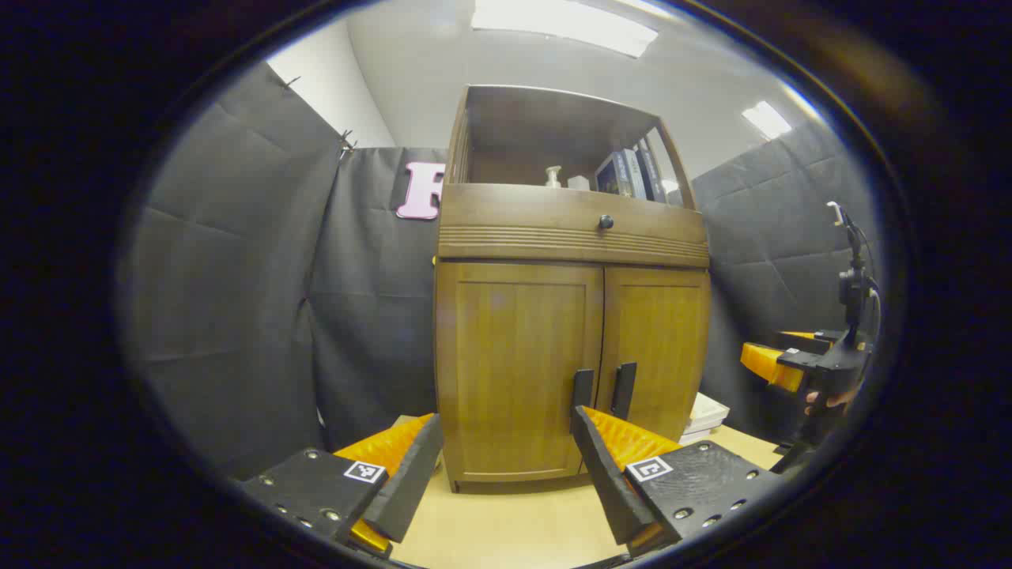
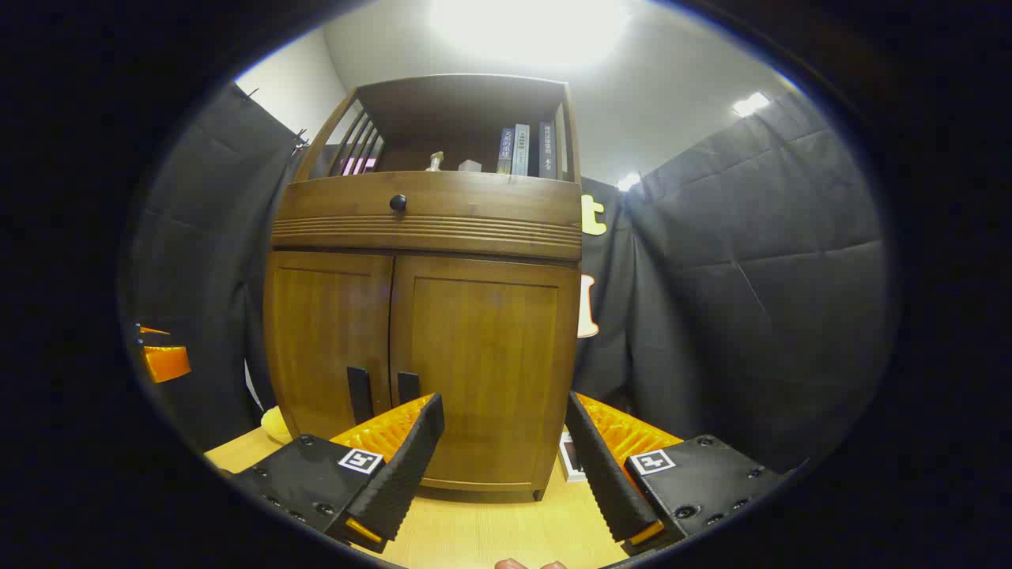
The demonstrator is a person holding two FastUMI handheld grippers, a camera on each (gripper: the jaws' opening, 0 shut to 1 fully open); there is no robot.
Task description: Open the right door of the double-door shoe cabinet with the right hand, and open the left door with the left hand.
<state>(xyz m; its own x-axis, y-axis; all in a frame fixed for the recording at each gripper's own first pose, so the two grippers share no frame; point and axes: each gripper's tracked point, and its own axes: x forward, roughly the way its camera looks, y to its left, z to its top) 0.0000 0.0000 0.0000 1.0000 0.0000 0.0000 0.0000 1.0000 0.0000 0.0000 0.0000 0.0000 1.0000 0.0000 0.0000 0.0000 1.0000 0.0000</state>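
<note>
Two ribbed, wedge-shaped fingers stand spread on the left gripper (image 1: 506, 466), pinching nothing, with bare pale tabletop (image 1: 506, 529) between them. Straight ahead of those jaws rises the shoe cabinet (image 1: 569, 237), smooth brown wood with square-framed panels; its left door (image 1: 518, 371) and right door (image 1: 660, 356) are both shut. Each door carries a flat dark bar handle beside the centre seam, and the left door's handle (image 1: 583, 389) stands just above the right-hand fingertip.

In the right gripper view, the right gripper (image 2: 502, 458) is likewise spread wide and holds nothing, facing the right door (image 2: 482, 371). Its handle (image 2: 407, 387) lies just beyond the left-hand finger.

Above the doors runs a grooved drawer front with a round dark knob (image 2: 398, 203). Upright books (image 2: 522, 150) stand on the open shelf; their spine lettering is too small to read.
</note>
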